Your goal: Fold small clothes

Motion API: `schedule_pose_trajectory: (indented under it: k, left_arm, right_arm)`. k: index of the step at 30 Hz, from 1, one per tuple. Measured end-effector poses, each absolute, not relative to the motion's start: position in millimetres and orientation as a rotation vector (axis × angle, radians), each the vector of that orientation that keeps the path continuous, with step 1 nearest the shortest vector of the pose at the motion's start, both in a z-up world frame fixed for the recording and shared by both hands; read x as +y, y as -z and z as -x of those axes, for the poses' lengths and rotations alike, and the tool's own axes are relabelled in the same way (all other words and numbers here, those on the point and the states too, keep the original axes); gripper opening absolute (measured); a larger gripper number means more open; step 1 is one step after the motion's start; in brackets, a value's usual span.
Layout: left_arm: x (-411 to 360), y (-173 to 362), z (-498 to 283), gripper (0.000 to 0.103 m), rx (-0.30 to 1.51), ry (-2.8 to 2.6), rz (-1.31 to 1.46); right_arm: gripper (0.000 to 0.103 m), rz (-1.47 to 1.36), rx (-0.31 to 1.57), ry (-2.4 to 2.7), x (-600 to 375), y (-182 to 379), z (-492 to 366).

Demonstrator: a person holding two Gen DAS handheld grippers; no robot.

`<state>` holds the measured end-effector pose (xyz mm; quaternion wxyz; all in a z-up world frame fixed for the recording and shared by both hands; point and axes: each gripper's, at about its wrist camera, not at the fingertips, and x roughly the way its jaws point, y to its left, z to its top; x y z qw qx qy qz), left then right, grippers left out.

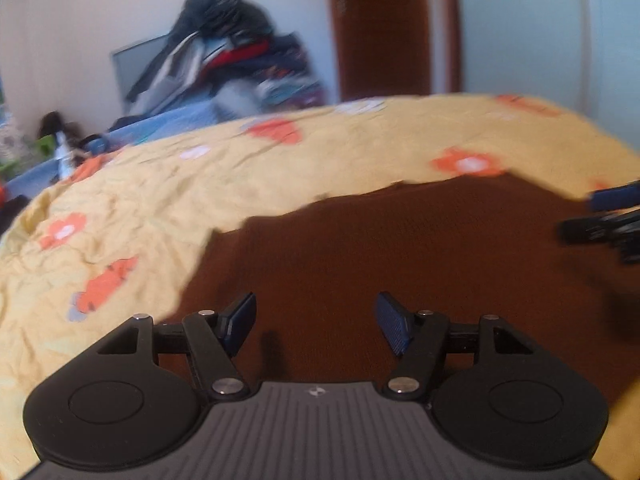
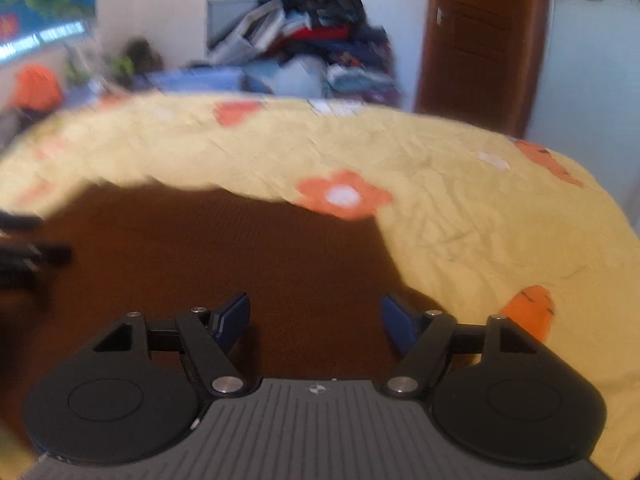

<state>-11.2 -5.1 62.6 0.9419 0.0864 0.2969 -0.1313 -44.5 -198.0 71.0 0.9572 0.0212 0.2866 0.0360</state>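
Lying flat on the yellow flowered bedspread [image 1: 280, 168], the brown garment [image 1: 400, 248] is waiting for its next fold while the left gripper [image 1: 316, 322] and right gripper [image 2: 316, 320] are hovering over it, jaws apart and empty.

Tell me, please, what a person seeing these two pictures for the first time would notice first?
The eye falls first on the dark brown garment lying flat on the yellow bedspread with orange flowers. Just above the garment the left gripper and the right gripper both stand open, with nothing between their blue pads. Behind the bed, a tall pile of clothes rises against the wall, beside a brown door.
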Motion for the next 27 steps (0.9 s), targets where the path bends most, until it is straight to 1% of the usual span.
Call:
schedule_pose_trajectory:
  k: [1, 2, 3, 5, 6, 7, 8, 10, 11, 13, 14, 16, 17, 18, 20, 21, 22, 23, 24, 25, 27]
  left_arm:
    - [-9, -61, 24, 0.067, 0.608, 0.295, -0.174]
    - [-15, -55, 32, 0.067, 0.629, 0.307, -0.194]
    - [-20, -46, 38, 0.066, 0.657, 0.308, -0.227]
    - [-18, -33, 51, 0.066, 0.597, 0.297, -0.246]
    - [-15, -30, 53, 0.066, 0.577, 0.304, -0.25]
    - [-13, -29, 52, 0.066, 0.57, 0.309, -0.249]
    - [-11, -30, 50, 0.066, 0.577, 0.31, -0.244]
    - [-12, -40, 47, 0.067, 0.617, 0.292, -0.24]
    - [-13, -47, 51, 0.065, 0.624, 0.292, -0.234]
    - [-10, -59, 67, 0.065, 0.59, 0.347, -0.205]
    - [-10, -59, 75, 0.065, 0.586, 0.37, -0.204]
    - [-14, -43, 78, 0.066, 0.665, 0.392, -0.237]
    - [-12, -32, 80, 0.067, 0.665, 0.387, -0.241]
    - [-8, -30, 87, 0.067, 0.631, 0.387, -0.233]
    - [0, -40, 92, 0.066, 0.673, 0.377, -0.185]
    - [6, -47, 95, 0.066, 0.678, 0.381, -0.137]
    - [14, -54, 100, 0.066, 0.665, 0.384, -0.096]
    - [19, -59, 104, 0.066, 0.648, 0.377, -0.077]
    - [21, -61, 105, 0.066, 0.64, 0.369, -0.074]
    - [23, -61, 104, 0.066, 0.645, 0.362, -0.074]
    - [22, -53, 97, 0.066, 0.697, 0.338, -0.072]
  right_arm:
    - [0.087, -0.038, 0.583, -0.116, -190, -71, 55]
    - [0.09, -0.004, 0.603, -0.141, -179, -67, 62]
    - [0.09, 0.048, 0.63, -0.149, -169, -61, 67]
    - [0.09, 0.137, 0.697, -0.141, -155, -41, 74]
    - [0.094, 0.139, 0.671, -0.14, -155, -34, 82]
    - [0.1, 0.145, 0.655, -0.147, -157, -27, 88]
    - [0.101, 0.143, 0.635, -0.157, -159, -24, 92]
    - [0.101, 0.13, 0.669, -0.153, -163, -30, 92]
    - [0.1, 0.13, 0.691, -0.14, -161, -36, 92]
    - [0.093, 0.099, 0.694, -0.129, -158, -51, 101]
    - [0.093, 0.08, 0.685, -0.149, -158, -54, 106]
    - [0.097, 0.078, 0.719, -0.163, -155, -45, 109]
    - [0.1, 0.097, 0.742, -0.163, -155, -34, 107]
    - [0.103, 0.106, 0.719, -0.182, -155, -30, 111]
    - [0.103, 0.126, 0.762, -0.188, -155, -36, 109]
    - [0.099, 0.136, 0.785, -0.184, -154, -41, 108]
    - [0.092, 0.136, 0.788, -0.178, -153, -47, 108]
    - [0.09, 0.122, 0.774, -0.182, -153, -53, 109]
    - [0.091, 0.097, 0.748, -0.19, -152, -59, 110]
    - [0.093, 0.071, 0.723, -0.196, -150, -64, 108]
    - [0.097, 0.045, 0.702, -0.211, -148, -69, 99]
